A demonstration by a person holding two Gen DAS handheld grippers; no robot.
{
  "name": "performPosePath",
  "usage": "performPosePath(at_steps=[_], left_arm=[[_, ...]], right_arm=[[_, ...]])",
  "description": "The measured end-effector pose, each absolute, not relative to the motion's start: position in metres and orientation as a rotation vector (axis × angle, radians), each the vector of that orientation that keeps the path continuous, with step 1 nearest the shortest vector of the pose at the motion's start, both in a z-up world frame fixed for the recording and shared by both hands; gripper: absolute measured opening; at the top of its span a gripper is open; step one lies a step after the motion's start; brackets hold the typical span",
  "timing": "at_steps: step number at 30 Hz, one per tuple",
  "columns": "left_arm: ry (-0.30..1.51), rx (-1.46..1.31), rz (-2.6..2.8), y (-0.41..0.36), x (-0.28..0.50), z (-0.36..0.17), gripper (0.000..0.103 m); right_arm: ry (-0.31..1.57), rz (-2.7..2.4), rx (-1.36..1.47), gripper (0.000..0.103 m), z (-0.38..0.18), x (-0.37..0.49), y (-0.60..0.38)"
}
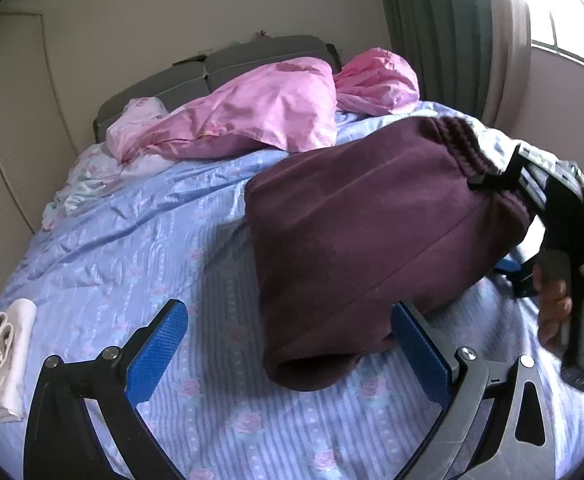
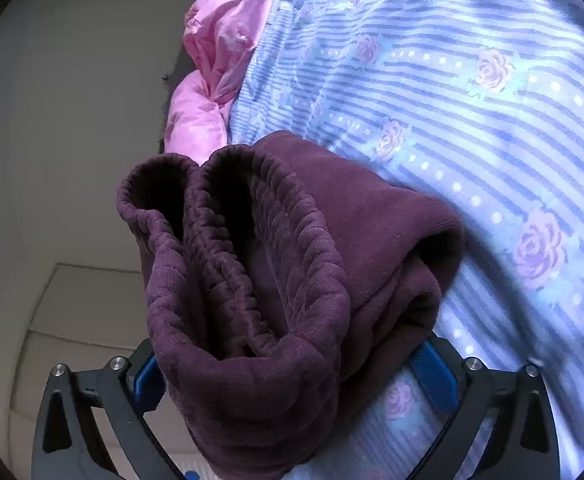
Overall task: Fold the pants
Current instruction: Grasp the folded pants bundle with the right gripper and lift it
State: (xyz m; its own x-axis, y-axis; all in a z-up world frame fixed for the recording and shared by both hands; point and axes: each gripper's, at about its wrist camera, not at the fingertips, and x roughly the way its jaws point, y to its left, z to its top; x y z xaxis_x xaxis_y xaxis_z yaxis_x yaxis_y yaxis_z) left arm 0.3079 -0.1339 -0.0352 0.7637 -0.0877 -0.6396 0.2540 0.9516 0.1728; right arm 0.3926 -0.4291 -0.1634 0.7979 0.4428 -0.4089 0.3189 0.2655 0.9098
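Note:
The maroon pants (image 1: pixel 372 232) hang folded above the blue flowered bedsheet (image 1: pixel 152 240), their lower fold touching the bed. My right gripper (image 1: pixel 492 184) is shut on the gathered waistband end and holds it up at the right. In the right wrist view the ribbed waistband (image 2: pixel 244 264) fills the space between the blue pads (image 2: pixel 432 372), with the gripper (image 2: pixel 292 380) closed on the cloth. My left gripper (image 1: pixel 288 344) is open, low over the bed, its right pad (image 1: pixel 420 348) beside the pants' lower fold.
A pink duvet (image 1: pixel 260 116) lies bunched at the head of the bed against a grey headboard (image 1: pixel 220 64). A folded white garment (image 1: pixel 4 356) sits at the bed's left edge. A green curtain (image 1: pixel 432 28) and a window (image 1: pixel 572 32) stand at the right.

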Motion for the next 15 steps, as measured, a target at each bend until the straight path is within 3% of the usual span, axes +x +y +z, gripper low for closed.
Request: performPosePath(at_steps=[6, 15], left_arm=[[0.669, 0.188, -0.19, -0.112, 0.325, -0.017, 0.103], [0.902, -0.167, -0.33, -0.071, 0.412, -0.034, 0.103]], right_arm=[[0.695, 0.068, 1.242, 0.077, -0.157, 0.371, -0.426], [0.728, -0.042, 1.036, 0.07, -0.128, 0.373, -0.408]])
